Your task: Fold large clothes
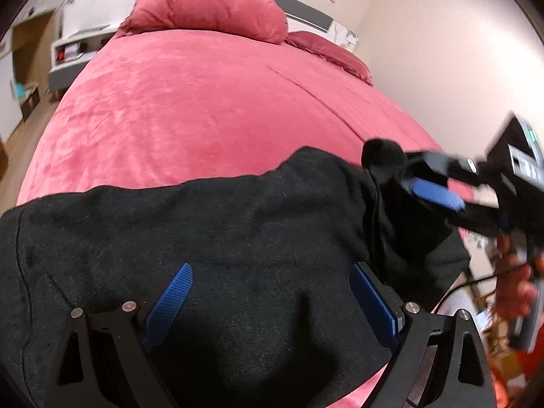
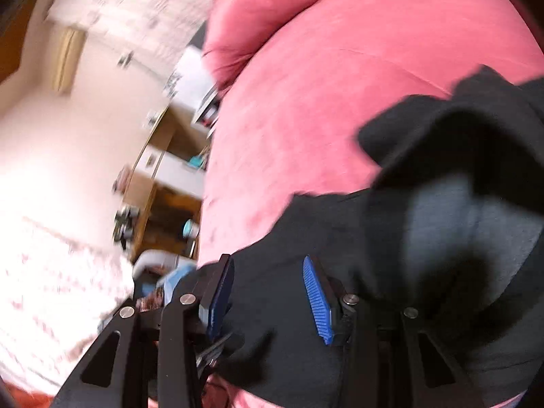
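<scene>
A large black garment (image 1: 204, 238) lies across the near end of a bed with a pink cover (image 1: 204, 102). My left gripper (image 1: 272, 292) is open just above the garment, its blue pads (image 1: 170, 302) spread wide, holding nothing. In the left wrist view my right gripper (image 1: 425, 187) is at the garment's right edge, with a bunch of black cloth at its tips. In the right wrist view my right gripper (image 2: 268, 292) has its blue pads apart over the black garment (image 2: 425, 238), a raised fold to its right. The view is blurred.
Pink pillows (image 1: 210, 10) lie at the head of the bed. A white nightstand (image 1: 78, 51) and wooden furniture (image 2: 163, 204) stand at one side. A pale wall (image 1: 442, 51) runs along the other side. A person's hand (image 1: 513, 289) holds the right gripper.
</scene>
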Demonstrator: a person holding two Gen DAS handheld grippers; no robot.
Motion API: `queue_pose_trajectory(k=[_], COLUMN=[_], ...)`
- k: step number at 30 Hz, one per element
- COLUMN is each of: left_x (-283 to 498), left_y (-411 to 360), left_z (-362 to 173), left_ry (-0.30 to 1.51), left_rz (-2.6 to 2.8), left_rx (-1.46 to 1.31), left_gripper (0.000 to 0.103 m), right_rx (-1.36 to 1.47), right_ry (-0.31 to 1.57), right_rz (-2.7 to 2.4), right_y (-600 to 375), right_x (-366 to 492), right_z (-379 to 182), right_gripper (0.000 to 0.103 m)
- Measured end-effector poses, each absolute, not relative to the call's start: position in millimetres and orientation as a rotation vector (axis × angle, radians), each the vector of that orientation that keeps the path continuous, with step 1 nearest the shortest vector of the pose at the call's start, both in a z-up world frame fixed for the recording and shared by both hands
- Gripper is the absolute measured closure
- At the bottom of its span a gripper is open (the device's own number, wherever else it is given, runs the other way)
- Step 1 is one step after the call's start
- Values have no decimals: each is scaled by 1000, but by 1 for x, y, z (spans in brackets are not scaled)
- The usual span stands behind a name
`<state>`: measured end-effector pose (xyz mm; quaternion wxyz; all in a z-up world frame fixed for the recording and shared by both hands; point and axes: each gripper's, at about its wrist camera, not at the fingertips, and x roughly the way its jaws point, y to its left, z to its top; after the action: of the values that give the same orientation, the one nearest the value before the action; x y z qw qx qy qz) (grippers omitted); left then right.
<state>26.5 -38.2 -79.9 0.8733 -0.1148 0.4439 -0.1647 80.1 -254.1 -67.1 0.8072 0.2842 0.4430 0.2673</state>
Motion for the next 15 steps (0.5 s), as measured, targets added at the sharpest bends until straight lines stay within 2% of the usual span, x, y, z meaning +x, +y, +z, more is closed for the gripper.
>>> queue_pose_trajectory(k=[5,9,12,15], left_x=[30,29,28,28], left_y=[-42,-51,-52,-47], left_z=[-86,-92,-94,-93], left_ry=[940,956,955,957], left_rz=[-363,-399,-404,-393], left_rx=[-257,-230,-224,-245], left_gripper=[9,9,9,9], right_rx=[682,857,882,780], right_ry=[830,756,830,872], right_rz=[100,-147,-52,31], right_y=[-343,-415,-409,-380], right_x=[41,24,47,77], right_z=[-73,-94,-119,-115], right_gripper=[58,52,52,51])
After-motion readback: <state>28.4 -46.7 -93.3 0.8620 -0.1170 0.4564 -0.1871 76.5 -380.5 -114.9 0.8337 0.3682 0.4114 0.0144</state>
